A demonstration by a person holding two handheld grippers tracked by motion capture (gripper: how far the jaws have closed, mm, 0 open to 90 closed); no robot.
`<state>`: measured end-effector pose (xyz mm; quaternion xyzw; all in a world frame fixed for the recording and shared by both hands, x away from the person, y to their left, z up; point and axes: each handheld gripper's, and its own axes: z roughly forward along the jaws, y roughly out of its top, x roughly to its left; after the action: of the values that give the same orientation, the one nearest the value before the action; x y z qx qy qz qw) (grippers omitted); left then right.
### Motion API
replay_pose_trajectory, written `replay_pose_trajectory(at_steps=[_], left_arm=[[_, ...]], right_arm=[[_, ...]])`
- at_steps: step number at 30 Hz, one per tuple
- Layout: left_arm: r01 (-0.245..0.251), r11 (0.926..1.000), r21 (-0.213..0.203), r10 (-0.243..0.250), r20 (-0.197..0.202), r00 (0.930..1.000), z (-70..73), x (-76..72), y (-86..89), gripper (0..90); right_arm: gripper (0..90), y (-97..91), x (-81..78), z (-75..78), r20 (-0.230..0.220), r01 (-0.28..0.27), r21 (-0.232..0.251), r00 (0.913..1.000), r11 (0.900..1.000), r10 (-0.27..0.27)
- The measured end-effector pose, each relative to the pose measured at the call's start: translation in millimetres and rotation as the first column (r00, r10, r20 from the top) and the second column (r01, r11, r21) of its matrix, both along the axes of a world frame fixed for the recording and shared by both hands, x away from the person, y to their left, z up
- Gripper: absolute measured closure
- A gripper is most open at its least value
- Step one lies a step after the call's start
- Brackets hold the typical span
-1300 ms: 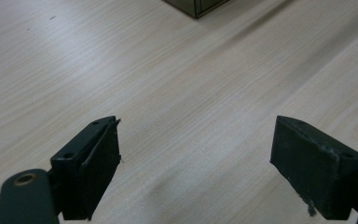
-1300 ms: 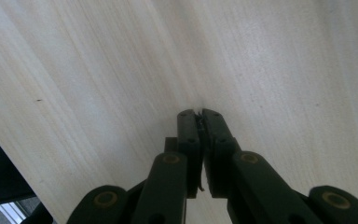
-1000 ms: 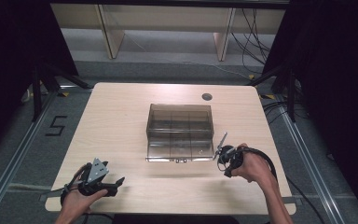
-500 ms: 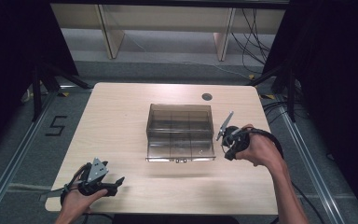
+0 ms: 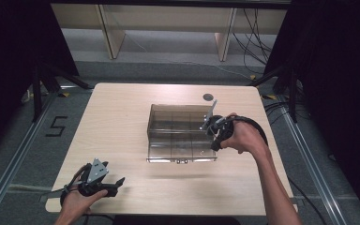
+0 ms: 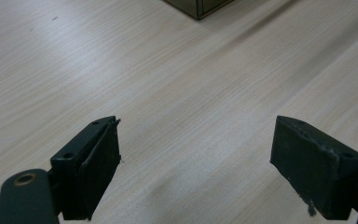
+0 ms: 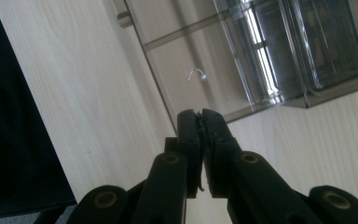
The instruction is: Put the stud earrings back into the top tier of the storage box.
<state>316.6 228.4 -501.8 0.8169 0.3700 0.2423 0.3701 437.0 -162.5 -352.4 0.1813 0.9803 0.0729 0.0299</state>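
smoky clear plastic box (image 5: pixel 182 133), rectangular, beside closed right gripper (image 5: pixel 212 127); left gripper (image 5: pixel 115 184) apart

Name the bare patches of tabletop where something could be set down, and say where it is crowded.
Free: the left half of the table, between its left edge and the clear box; the near strip in front of the box. Crowded: the box's right side, where the right gripper hangs.

Right gripper (image 5: pixel 214 132) closed and raised, left gripper (image 5: pixel 115 183) open
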Motion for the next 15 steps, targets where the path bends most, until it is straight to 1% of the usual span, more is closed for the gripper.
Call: replay_pose_trajectory(at_steps=[1,2,3,4,5,6,7,8,9,10,12,13,15], left_arm=[[0.0,1.0,0.001,0.0,0.0,1.0,0.0,-0.1,-0.1,15.1],[0.0,1.0,0.0,0.0,0.001,1.0,0.1,-0.1,-0.2,15.1],[-0.004,1.0,-0.003,0.004,0.004,1.0,-0.2,-0.1,-0.4,15.1],[-0.014,0.9999,0.005,0.013,0.01,0.9999,-0.8,0.4,-0.3,15.1],[-0.014,0.9999,0.007,0.014,0.011,0.9998,-0.6,0.3,-0.1,15.1],[-0.012,0.9999,0.006,0.012,0.008,0.9999,-0.4,0.2,0.1,15.1],[-0.005,1.0,0.008,0.005,-0.004,1.0,0.3,0.3,0.8,15.0],[-0.006,1.0,0.001,0.006,-0.008,0.9999,0.2,0.1,0.6,15.1],[-0.003,1.0,0.003,0.003,-0.007,1.0,0.4,0.1,0.6,15.1],[-0.002,1.0,-0.003,0.002,-0.01,0.9999,0.3,0.0,0.6,15.1],[-0.002,1.0,-0.002,0.002,-0.009,1.0,0.3,0.0,0.6,15.0],[-0.002,1.0,-0.002,0.002,-0.009,1.0,0.3,0.1,0.5,15.1],[-0.002,1.0,-0.002,0.002,-0.009,1.0,0.2,0.0,0.4,15.1]], right_arm=[[87.2,2.2,1.1,-0.8,-0.006,0.006,-0.002,1.0,1.0,-0.006],[87.2,4.3,3.1,-2.3,-0.008,-0.007,-0.003,0.9999,1.0,0.007],[87.2,6.1,4.5,-3.2,-0.011,-0.003,-0.007,0.9999,1.0,0.003],[87.2,7.8,6.0,-4.4,-0.014,-0.008,-0.008,0.9999,0.9999,0.008],[87.1,8.0,9.4,-6.6,-0.008,-0.038,0.001,0.9992,0.9993,0.038],[87.2,10.8,8.5,-6.6,-0.015,-0.007,-0.009,0.9999,0.9999,0.007],[87.2,11.2,11.3,-8.9,-0.014,-0.029,-0.005,0.9995,0.9996,0.029],[87.2,12.8,11.6,-10.6,-0.019,-0.012,-0.011,0.9998,0.9999,0.011],[87.2,13.4,13.1,-11.8,-0.016,-0.027,-0.011,0.9995,0.9996,0.027],[87.2,13.4,14.8,-13.1,-0.021,-0.031,-0.007,0.9993,0.9995,0.031],[87.2,15.0,15.2,-13.8,-0.032,-0.005,-0.014,0.9995,0.9999,0.005],[87.1,14.4,17.6,-16.1,-0.027,-0.024,-0.006,0.9993,0.9997,0.024],[87.2,14.9,18.9,-17.8,-0.034,-0.023,-0.009,0.9992,0.9997,0.023]])
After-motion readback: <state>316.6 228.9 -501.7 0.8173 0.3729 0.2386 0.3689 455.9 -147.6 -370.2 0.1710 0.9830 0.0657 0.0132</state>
